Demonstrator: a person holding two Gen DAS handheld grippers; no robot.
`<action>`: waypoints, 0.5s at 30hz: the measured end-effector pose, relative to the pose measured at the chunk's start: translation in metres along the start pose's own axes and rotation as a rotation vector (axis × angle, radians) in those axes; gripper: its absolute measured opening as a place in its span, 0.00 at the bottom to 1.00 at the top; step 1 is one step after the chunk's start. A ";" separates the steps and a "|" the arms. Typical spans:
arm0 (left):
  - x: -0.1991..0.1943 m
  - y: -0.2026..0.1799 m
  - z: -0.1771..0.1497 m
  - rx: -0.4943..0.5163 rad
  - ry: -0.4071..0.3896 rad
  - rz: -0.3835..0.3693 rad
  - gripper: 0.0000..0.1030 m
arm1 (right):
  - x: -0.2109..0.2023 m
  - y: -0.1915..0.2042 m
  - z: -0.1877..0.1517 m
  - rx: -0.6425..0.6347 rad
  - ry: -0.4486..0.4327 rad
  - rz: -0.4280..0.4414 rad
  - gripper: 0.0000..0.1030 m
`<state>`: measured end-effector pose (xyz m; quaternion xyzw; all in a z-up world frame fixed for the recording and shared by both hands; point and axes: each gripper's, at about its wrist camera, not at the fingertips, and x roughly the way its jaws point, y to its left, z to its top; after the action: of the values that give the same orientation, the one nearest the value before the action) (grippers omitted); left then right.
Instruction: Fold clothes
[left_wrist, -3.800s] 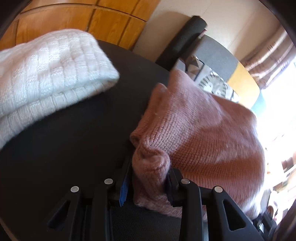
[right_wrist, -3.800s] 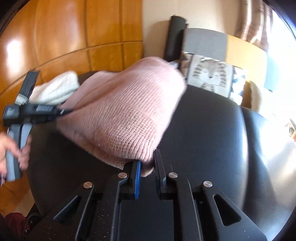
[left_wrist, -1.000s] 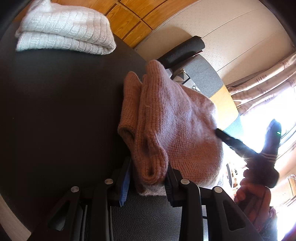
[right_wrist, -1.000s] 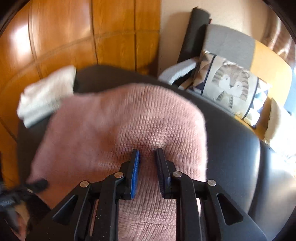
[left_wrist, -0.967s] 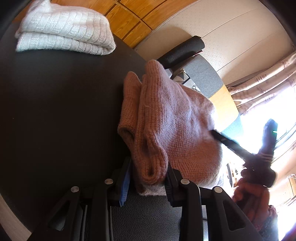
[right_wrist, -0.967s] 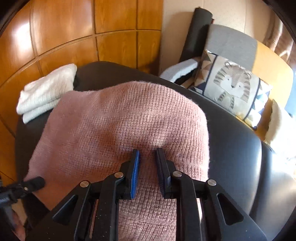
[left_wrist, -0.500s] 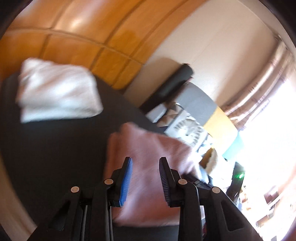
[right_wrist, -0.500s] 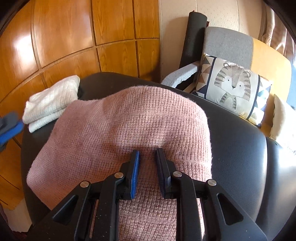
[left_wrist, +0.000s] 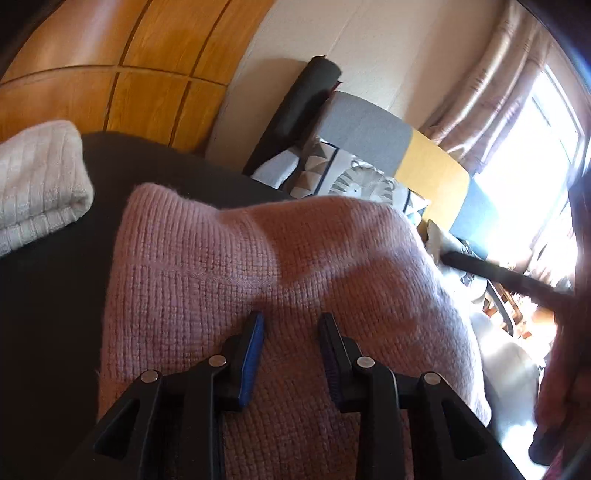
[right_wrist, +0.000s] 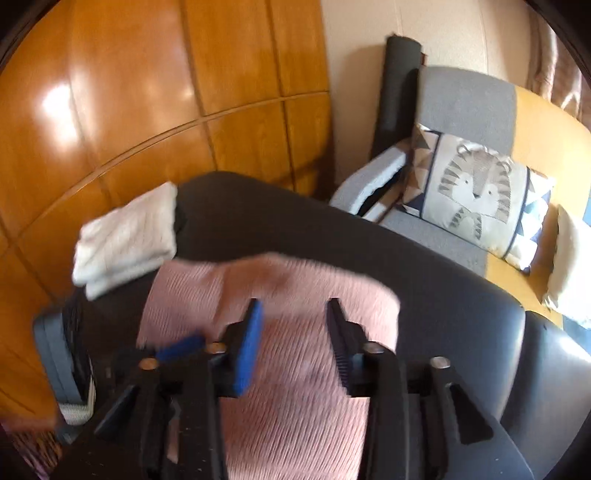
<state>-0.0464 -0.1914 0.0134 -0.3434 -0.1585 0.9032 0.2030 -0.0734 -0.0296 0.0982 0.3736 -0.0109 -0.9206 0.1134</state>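
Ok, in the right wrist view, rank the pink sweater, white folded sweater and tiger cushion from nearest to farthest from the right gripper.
1. pink sweater: directly under the open right gripper.
2. white folded sweater: farther back, left.
3. tiger cushion: farthest, on the armchair, upper right.

Soft knits on smooth dark upholstery, glossy wood behind.

The pink sweater (left_wrist: 229, 266) is a coarse, fuzzy knit; the folded white sweater (left_wrist: 33, 184) far left is ribbed knit. Both lie on a black seat (right_wrist: 443, 291) with a leather-like sheen. The wood panelling (right_wrist: 147, 92) is glossy and varnished. The tiger cushion (right_wrist: 476, 192) is printed matt cloth.
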 end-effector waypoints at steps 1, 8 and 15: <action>0.000 0.000 -0.001 0.002 -0.002 -0.004 0.30 | 0.008 -0.001 0.008 0.005 0.022 -0.013 0.42; 0.002 0.008 -0.001 -0.027 -0.009 -0.042 0.30 | 0.062 0.001 0.009 0.007 0.237 -0.026 0.20; 0.004 0.011 -0.005 -0.020 -0.013 -0.041 0.30 | 0.087 -0.013 -0.003 0.111 0.289 -0.009 0.17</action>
<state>-0.0486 -0.1982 0.0026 -0.3364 -0.1757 0.8994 0.2169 -0.1347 -0.0359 0.0347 0.5080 -0.0437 -0.8557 0.0886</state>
